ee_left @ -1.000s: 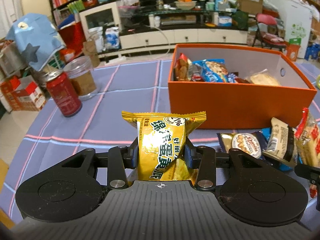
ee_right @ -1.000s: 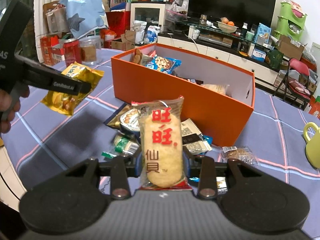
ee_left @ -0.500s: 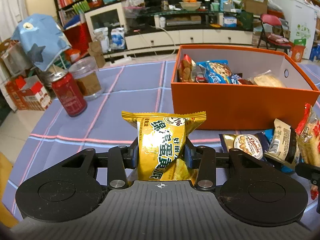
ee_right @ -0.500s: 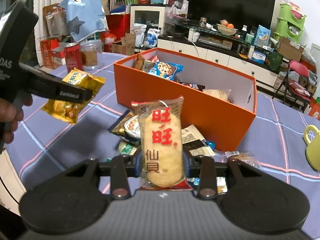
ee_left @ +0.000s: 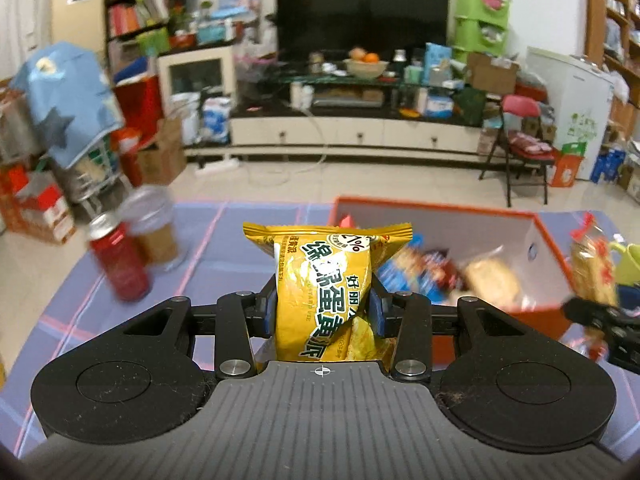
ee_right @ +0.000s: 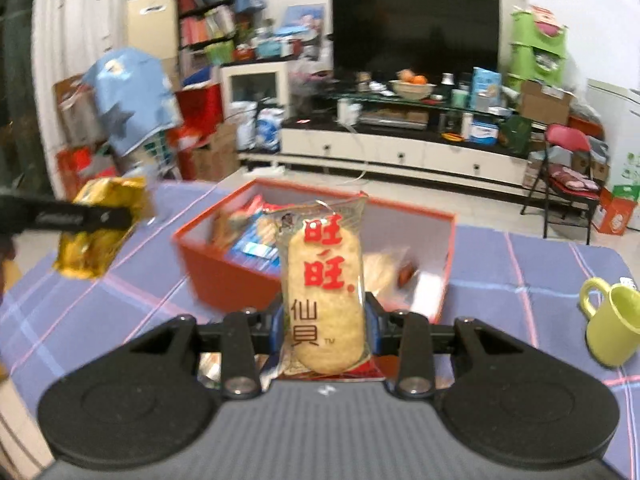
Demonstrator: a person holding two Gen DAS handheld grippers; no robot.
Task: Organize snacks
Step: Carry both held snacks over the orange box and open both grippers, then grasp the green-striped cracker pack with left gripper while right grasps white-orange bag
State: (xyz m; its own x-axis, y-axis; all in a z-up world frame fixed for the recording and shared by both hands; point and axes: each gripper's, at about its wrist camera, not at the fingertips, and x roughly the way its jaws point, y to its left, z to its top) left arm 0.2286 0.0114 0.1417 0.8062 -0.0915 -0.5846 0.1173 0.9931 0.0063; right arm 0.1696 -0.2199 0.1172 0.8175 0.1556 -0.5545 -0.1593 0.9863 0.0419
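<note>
My left gripper (ee_left: pixel 323 306) is shut on a yellow snack packet (ee_left: pixel 326 280) and holds it in the air, left of the orange box (ee_left: pixel 556 248). It also shows in the right wrist view (ee_right: pixel 100 228). My right gripper (ee_right: pixel 325 320) is shut on a clear rice cracker packet (ee_right: pixel 325 284) with red characters, held up in front of the orange box (ee_right: pixel 224 272). That packet shows at the right edge of the left wrist view (ee_left: pixel 592 264). Several snack packets lie inside the box.
A red can (ee_left: pixel 120 260) and a clear jar (ee_left: pixel 154 228) stand on the purple checked tablecloth (ee_left: pixel 224 248) at the left. A green mug (ee_right: pixel 612 320) stands at the right. A TV unit and clutter lie beyond the table.
Both grippers have risen with their packets and moved toward the orange box. The views now look down into the box, and the loose packets on the table have dropped out of sight.
</note>
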